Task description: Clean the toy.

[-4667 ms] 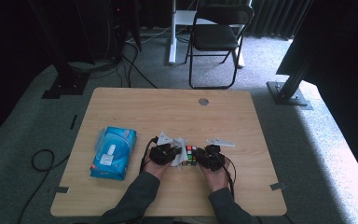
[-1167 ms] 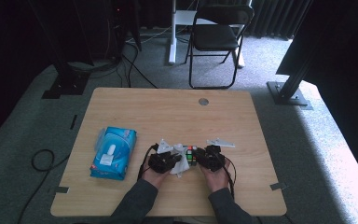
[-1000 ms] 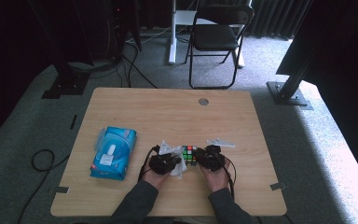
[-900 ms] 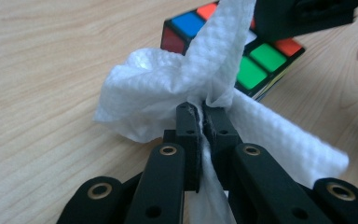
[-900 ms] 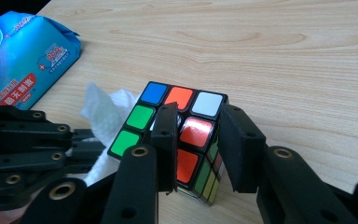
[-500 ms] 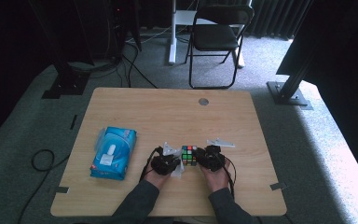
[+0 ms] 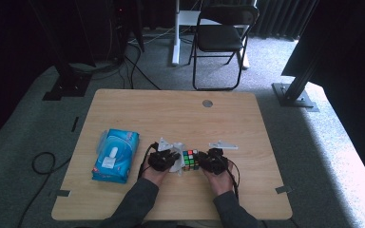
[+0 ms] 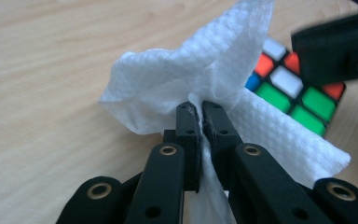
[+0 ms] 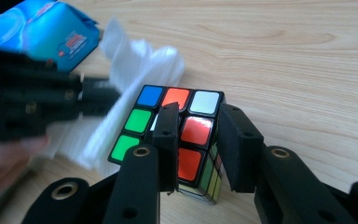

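Puzzle cube (image 7: 189,159): placed on the surface (image 7: 228,118) near its front edge, between the two hands. It is clamped between the jaws of the right hand-held gripper (image 9: 198,142), one jaw laid across the top face, the other against the side. Stickers of blue, orange, white, green and red are seen on top, yellow-green ones on the lower side; part of the top face is covered by the jaw, and one sticker behind it cannot be made out.

White tissue (image 8: 205,70): embossed, crumpled, pinched in a fold by the tightly closed jaws of the left hand-held gripper (image 8: 200,109), and held just beside the cube on its left. Whether it touches the cube cannot be told. Its lower end is cut off by the frame.

Blue packet of wipes (image 7: 115,155): laid flat on the surface, left of the left hand-held gripper and apart from it.
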Available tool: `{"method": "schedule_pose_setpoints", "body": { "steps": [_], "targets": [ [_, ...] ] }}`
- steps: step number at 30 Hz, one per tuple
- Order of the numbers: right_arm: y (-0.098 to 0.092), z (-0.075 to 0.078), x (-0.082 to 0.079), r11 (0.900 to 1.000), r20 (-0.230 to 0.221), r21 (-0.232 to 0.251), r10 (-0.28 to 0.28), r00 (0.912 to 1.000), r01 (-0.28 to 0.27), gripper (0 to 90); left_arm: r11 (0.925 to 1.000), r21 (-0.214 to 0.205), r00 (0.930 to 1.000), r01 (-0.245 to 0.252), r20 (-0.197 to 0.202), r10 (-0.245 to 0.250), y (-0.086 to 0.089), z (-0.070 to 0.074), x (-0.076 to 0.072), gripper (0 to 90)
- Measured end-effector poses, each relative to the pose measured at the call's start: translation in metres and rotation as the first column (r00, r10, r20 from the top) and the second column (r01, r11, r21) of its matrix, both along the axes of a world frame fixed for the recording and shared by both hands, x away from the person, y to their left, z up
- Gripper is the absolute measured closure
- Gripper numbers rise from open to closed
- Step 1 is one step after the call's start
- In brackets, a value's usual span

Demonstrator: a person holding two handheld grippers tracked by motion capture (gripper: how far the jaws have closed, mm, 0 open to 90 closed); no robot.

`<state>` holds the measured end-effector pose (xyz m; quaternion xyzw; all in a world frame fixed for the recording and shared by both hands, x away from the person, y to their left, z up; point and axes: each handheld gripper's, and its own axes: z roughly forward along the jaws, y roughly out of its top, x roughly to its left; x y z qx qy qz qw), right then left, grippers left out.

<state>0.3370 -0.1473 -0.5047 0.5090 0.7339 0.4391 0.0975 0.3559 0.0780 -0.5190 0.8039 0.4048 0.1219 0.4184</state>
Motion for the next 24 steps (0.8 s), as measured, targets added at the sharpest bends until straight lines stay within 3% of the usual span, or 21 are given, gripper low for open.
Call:
{"method": "schedule_pose_setpoints", "body": {
  "steps": [3,5,10,12,16,24],
  "targets": [
    [0.002,0.0,-0.001,0.9997,0.005,-0.003,0.023,0.9997,-0.023,70.0,0.9998,-0.001,0.9997,-0.022,0.01,0.022,0.004,0.003,0.005,86.4],
    [0.005,-0.001,-0.002,0.9974,0.011,-0.002,0.073,0.9973,-0.073,70.5,0.9996,-0.003,0.9995,-0.029,0.01,0.029,0.005,0.004,0.008,86.4],
    [0.008,0.0,-0.003,0.9951,0.019,-0.009,0.098,0.995,-0.098,70.5,1.0,0.001,1.0,0.001,-0.001,-0.001,0.001,0.001,0.007,86.4],
    [0.008,-0.002,-0.003,0.9965,0.027,-0.002,0.084,0.9962,-0.083,68.0,0.9998,0.017,1.0,0.003,0.005,-0.003,-0.001,0.0,0.004,86.4],
    [0.007,-0.002,-0.002,0.9993,0.028,-0.008,0.037,0.9989,-0.037,62.0,0.9998,0.011,0.9999,0.015,-0.001,-0.015,-0.001,0.001,-0.003,86.4],
    [0.007,0.002,-0.003,0.9977,0.037,-0.048,-0.047,0.9982,0.048,61.3,0.9997,-0.011,0.9996,0.021,-0.02,-0.021,-0.009,0.001,-0.016,86.3]
  ]
}}
